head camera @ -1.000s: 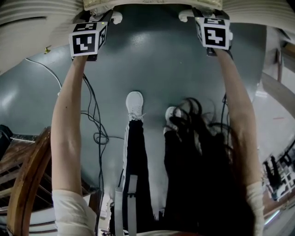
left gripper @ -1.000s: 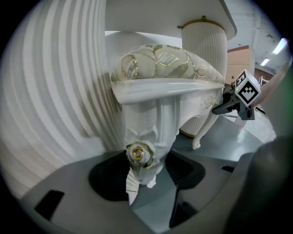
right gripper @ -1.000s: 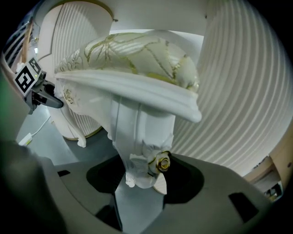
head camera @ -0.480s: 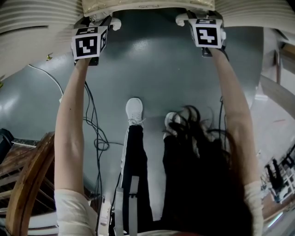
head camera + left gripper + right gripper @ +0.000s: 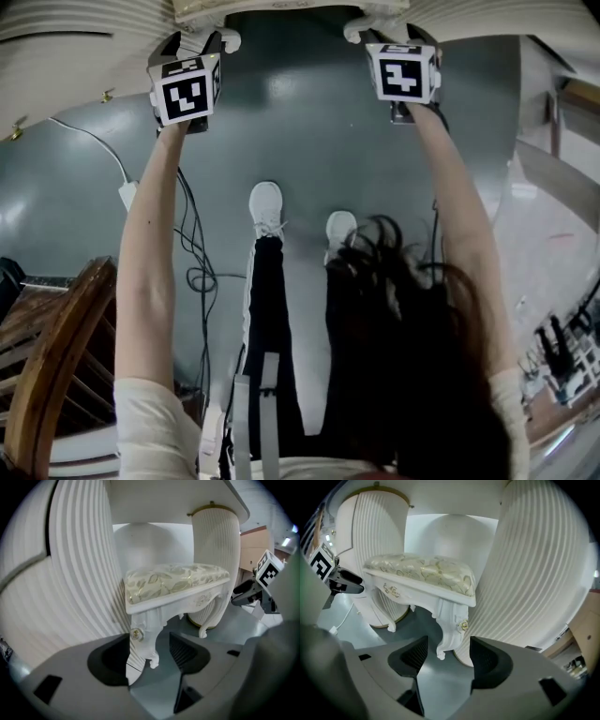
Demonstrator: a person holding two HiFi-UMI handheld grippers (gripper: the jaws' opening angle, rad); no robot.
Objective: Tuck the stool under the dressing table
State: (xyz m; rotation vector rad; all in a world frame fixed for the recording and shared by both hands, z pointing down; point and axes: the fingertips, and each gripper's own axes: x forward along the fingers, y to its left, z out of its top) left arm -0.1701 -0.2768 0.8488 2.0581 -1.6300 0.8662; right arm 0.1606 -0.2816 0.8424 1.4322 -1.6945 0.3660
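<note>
The white stool (image 5: 176, 581) with a leaf-patterned cushion stands between the dressing table's two fluted pedestals (image 5: 215, 550), under its white top (image 5: 164, 498). My left gripper (image 5: 150, 656) is open and straddles the stool's front left leg (image 5: 143, 639); a gap shows on the right of the leg. My right gripper (image 5: 444, 656) is open too, with the front right leg (image 5: 450, 630) between its jaws, clear of both pads. In the head view only the stool's front edge (image 5: 281, 7) shows at the top, with the left gripper (image 5: 202, 42) and the right gripper (image 5: 389, 37) at its corners.
Grey floor (image 5: 309, 141) lies in front of the table. Black and white cables (image 5: 192, 262) trail at the left, beside a wooden chair (image 5: 56, 366). The person's white shoes (image 5: 266, 206) stand behind the grippers. Fluted pedestals (image 5: 534, 573) flank the stool closely.
Both grippers have moved up the picture towards the table, the right one also leftward. The person's feet have stepped forward, and less of the stool's edge shows.
</note>
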